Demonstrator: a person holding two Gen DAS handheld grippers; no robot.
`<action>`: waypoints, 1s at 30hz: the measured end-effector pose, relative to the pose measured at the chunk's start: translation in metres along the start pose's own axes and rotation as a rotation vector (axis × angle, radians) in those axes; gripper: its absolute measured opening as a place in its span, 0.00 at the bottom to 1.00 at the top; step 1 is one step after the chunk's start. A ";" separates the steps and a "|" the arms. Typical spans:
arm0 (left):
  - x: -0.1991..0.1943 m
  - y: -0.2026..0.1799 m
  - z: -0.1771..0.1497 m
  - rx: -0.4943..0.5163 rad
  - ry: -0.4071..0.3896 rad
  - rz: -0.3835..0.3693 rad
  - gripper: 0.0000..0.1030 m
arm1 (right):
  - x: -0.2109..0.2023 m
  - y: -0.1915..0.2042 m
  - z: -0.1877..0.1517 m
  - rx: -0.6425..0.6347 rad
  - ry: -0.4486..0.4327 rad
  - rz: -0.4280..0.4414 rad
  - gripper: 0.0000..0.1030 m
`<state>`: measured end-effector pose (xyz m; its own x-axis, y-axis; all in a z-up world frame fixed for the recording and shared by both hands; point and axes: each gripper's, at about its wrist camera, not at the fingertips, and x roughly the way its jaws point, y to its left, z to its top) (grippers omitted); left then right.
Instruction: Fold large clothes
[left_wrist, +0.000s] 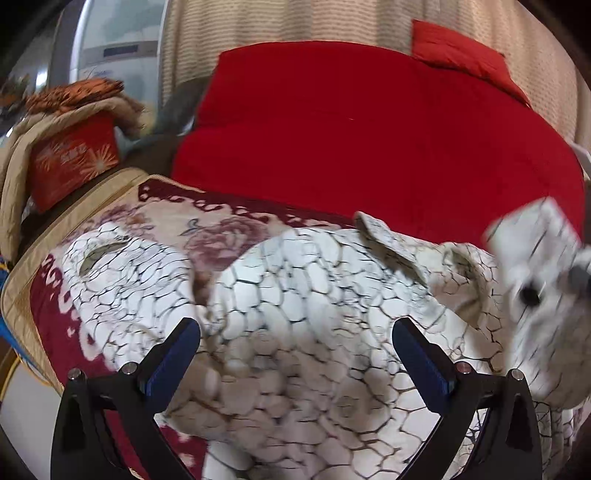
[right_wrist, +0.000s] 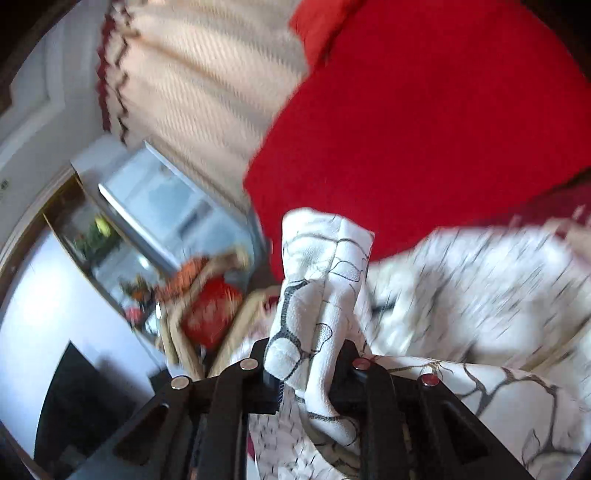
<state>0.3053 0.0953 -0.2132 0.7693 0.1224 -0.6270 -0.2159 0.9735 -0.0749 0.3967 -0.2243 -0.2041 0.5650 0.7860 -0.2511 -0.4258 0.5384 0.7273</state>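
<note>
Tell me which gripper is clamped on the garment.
The right gripper: its jaws pinch a bunched fold of the white garment. The left gripper stands wide open above it.

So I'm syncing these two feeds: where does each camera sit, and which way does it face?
Left wrist: on the left gripper, facing down over the white patterned garment toward the red quilt; open fingers show.
Right wrist: on the right gripper, tilted, shut on a garment fold.
Shared: garment, quilt, curtain.

Two close wrist views over a white patterned garment (left_wrist: 295, 295), both facing the red bedding (right_wrist: 443, 129).
</note>
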 end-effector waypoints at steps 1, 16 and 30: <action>-0.001 0.003 0.000 -0.008 0.001 -0.009 1.00 | 0.014 0.005 -0.008 -0.004 0.048 0.001 0.22; 0.003 -0.023 -0.012 0.043 0.114 -0.257 1.00 | -0.064 0.011 -0.021 -0.080 -0.078 -0.236 0.84; 0.008 -0.098 -0.057 0.317 0.307 -0.437 0.84 | -0.113 -0.084 -0.007 0.202 0.003 -0.459 0.53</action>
<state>0.2987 -0.0098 -0.2552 0.5284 -0.3155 -0.7882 0.3050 0.9369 -0.1706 0.3633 -0.3564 -0.2409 0.6598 0.4826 -0.5760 0.0118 0.7598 0.6501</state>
